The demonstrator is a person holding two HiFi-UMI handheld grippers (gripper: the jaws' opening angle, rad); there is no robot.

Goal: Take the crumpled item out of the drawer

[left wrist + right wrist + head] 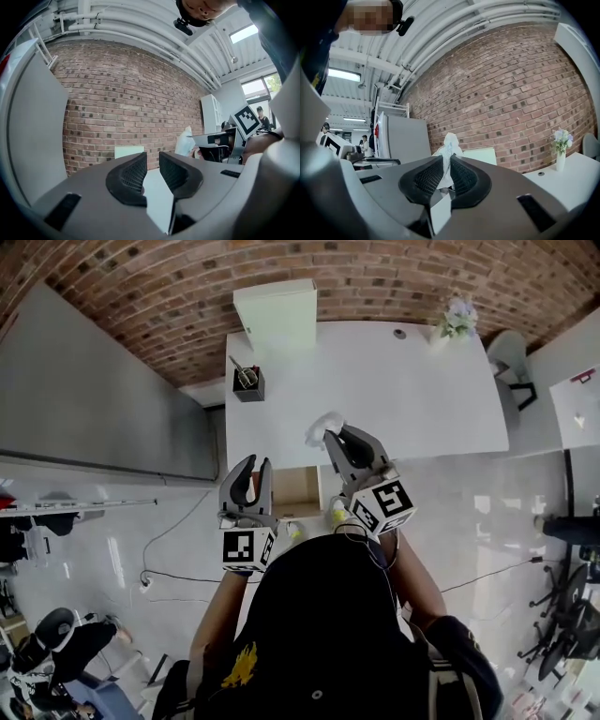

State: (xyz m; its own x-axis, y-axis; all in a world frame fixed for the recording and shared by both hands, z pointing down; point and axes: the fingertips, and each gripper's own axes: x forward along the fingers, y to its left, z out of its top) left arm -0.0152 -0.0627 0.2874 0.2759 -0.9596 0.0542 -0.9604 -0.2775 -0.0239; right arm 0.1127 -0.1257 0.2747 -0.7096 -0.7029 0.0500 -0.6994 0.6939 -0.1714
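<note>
The crumpled item (322, 426) is a white wad of paper, raised above the front edge of the white desk (412, 390). My right gripper (332, 435) is shut on it. In the right gripper view the paper (451, 142) sticks up from between the pads of that gripper (446, 160). The drawer (296, 489) stands pulled out below the desk's front edge, and the part of its wooden inside that I see is bare. Left of it, my left gripper (259, 466) points up. Its jaws (152, 158) stand a narrow gap apart with nothing between them.
A black pen holder (248, 382) stands at the desk's left edge, and a white box (277, 315) lies at its far left corner. A small flower vase (457, 317) is at the back right. A grey panel (103, 399) is on the left, and a chair (511, 357) on the right.
</note>
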